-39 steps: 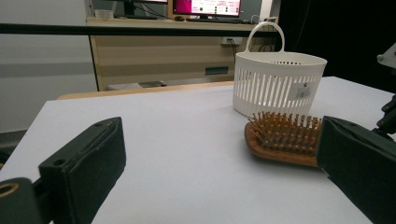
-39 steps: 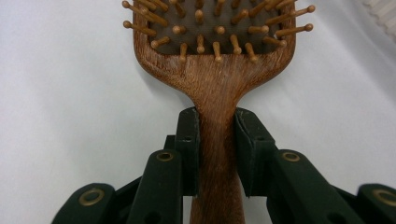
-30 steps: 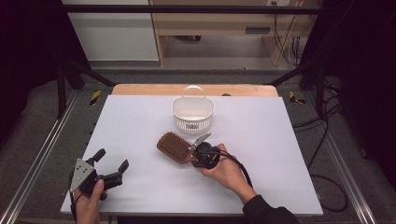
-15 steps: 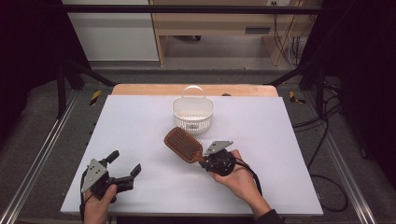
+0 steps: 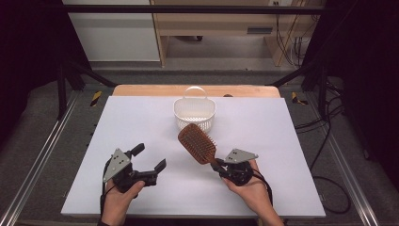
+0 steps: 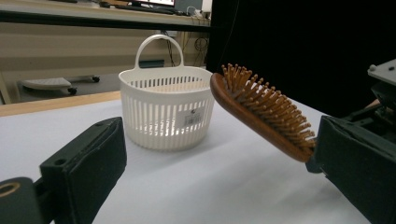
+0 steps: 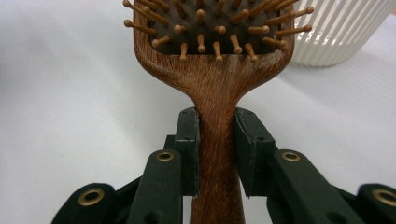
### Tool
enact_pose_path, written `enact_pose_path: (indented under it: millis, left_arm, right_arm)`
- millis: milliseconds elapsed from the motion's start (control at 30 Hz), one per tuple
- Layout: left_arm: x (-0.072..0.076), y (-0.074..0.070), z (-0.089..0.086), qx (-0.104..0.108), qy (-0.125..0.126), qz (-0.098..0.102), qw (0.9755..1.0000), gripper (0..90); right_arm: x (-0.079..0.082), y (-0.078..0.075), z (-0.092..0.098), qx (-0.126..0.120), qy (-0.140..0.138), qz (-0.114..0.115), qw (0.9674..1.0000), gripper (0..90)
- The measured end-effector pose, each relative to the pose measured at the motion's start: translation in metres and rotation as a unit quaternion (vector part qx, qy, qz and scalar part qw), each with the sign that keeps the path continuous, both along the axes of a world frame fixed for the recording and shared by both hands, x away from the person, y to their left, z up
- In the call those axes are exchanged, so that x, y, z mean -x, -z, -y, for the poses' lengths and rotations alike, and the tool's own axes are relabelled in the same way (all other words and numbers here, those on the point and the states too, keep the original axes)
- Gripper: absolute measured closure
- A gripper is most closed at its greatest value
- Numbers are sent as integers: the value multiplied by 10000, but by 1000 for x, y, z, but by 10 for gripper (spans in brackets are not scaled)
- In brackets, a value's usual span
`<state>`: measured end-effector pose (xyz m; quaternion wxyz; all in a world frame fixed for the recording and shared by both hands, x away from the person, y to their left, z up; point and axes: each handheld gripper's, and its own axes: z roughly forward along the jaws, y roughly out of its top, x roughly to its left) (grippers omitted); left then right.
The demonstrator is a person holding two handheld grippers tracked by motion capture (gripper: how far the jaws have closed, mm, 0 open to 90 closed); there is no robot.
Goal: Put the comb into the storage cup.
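A brown wooden hairbrush (image 5: 197, 143) is lifted off the white table, head tilted up toward the basket, bristles facing up. My right gripper (image 5: 220, 165) is shut on its handle (image 7: 217, 154); both pads (image 7: 189, 149) press the wood. The brush head (image 6: 261, 109) hangs in the air in the left gripper view, in front of the white slatted basket (image 6: 164, 112). That basket (image 5: 194, 113), with an upright loop handle, stands at the table's middle rear. My left gripper (image 5: 150, 160) is open near the front left, nothing between its fingers (image 6: 86, 172).
The white table top (image 5: 291, 132) spreads wide on both sides of the basket. A wooden strip (image 5: 141, 89) runs along the far edge. Metal frame rails (image 5: 42, 155) flank the table, and cables (image 5: 324, 141) lie on the floor at the right.
My right gripper has lifted the hairbrush off the table and drawn back to the right and toward the front. The left gripper has moved right and slightly forward, still open.
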<state>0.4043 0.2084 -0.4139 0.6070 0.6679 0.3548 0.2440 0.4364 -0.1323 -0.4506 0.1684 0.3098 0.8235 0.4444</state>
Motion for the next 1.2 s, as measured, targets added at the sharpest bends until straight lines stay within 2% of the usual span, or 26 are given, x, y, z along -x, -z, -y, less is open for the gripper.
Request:
enact_pose_path:
  millis: [100, 133, 200, 233, 400, 467, 600, 700, 867, 900, 967, 1000, 1133, 1200]
  left_arm:
    - [-6, -10, 13, 68, 124, -91, 9999, 28]
    - [-9, -16, 23, -52, 256, -131, 9996, 31]
    - [-10, -18, 28, -91, 290, -129, 9995, 31]
    - [-11, -21, 33, -119, 298, -115, 9994, 34]
    - [-17, -28, 50, 70, 383, -203, 9990, 35]
    - [-19, -30, 55, 82, 406, -244, 9988, 36]
    - [-22, -31, 63, 97, 493, -294, 9983, 37]
    - [-25, -32, 67, 279, 511, -445, 9973, 53]
    - [-30, -36, 73, 468, 450, -477, 9967, 72]
    - [-33, -37, 76, 621, 489, -564, 9953, 87]
    - [-35, -37, 77, 679, 489, -607, 9946, 101]
    - [-36, -37, 78, 715, 511, -632, 9941, 168]
    - [-42, -37, 83, 706, 522, -692, 9937, 169]
    - [-45, -36, 84, 774, 512, -760, 9928, 179]
  right_arm:
    - [2, -2, 1, -57, 9, 88, 9999, 729]
    - [4, -2, 4, -189, 10, 170, 9997, 729]
    - [4, -3, 5, -248, 9, 205, 9995, 729]
    - [6, -3, 6, -373, 12, 276, 9989, 729]
    - [9, -2, 9, -558, 60, 375, 9977, 728]
    - [11, -2, 8, -612, 101, 497, 9968, 729]
    - [13, -1, 5, -705, 50, 597, 9957, 728]
    - [16, -1, 0, -769, 39, 687, 9947, 729]
    - [19, -2, -1, -882, -4, 793, 9929, 729]
    - [20, -3, -2, -922, -8, 838, 9922, 729]
    - [20, -3, -2, -931, -10, 857, 9920, 728]
    - [21, -3, -3, -948, -20, 887, 9915, 728]
    - [21, -4, -5, -956, -36, 940, 9910, 729]
    - [22, -3, -5, -965, -40, 938, 9909, 728]
